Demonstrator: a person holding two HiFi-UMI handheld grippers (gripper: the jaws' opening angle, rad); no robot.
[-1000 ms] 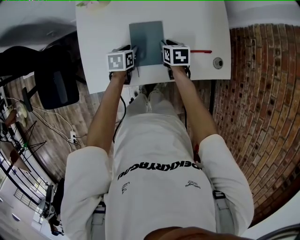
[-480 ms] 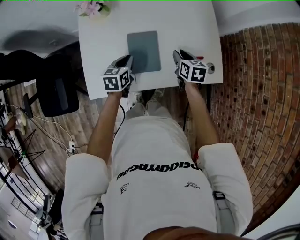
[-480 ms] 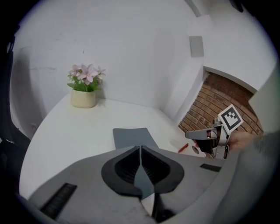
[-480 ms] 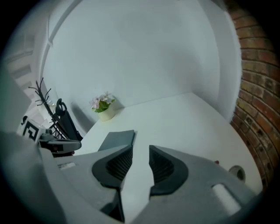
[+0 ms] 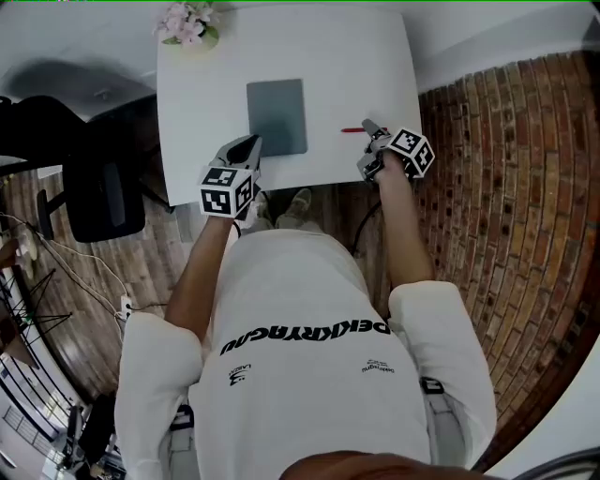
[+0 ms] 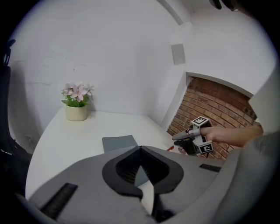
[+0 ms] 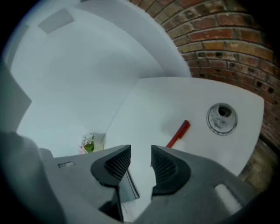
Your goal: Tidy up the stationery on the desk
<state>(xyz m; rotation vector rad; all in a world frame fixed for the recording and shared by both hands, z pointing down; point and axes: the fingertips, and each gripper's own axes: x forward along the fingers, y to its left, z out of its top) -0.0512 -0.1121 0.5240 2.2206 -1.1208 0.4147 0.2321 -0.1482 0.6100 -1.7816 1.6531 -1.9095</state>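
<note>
A grey notebook (image 5: 277, 115) lies flat in the middle of the white desk (image 5: 206, 103). A red pen (image 5: 353, 129) lies to its right, near the desk's front edge. My right gripper (image 5: 372, 133) hovers just right of the pen, open and empty; in the right gripper view the pen (image 7: 178, 133) lies just beyond the gripper (image 7: 141, 158). My left gripper (image 5: 251, 145) is at the notebook's front left corner, shut on nothing. In the left gripper view the notebook (image 6: 120, 142) lies ahead of the gripper (image 6: 141, 149), apart from it.
A small pot of pink flowers (image 5: 187, 23) stands at the desk's far left corner. A round cable hole (image 7: 222, 118) sits in the desk right of the pen. A black chair (image 5: 98, 178) is left of the desk; a brick wall (image 5: 506, 187) runs along the right.
Both grippers have drawn back from the notebook's sides. The right one swung right to the pen; the left one pulled toward the desk's front edge.
</note>
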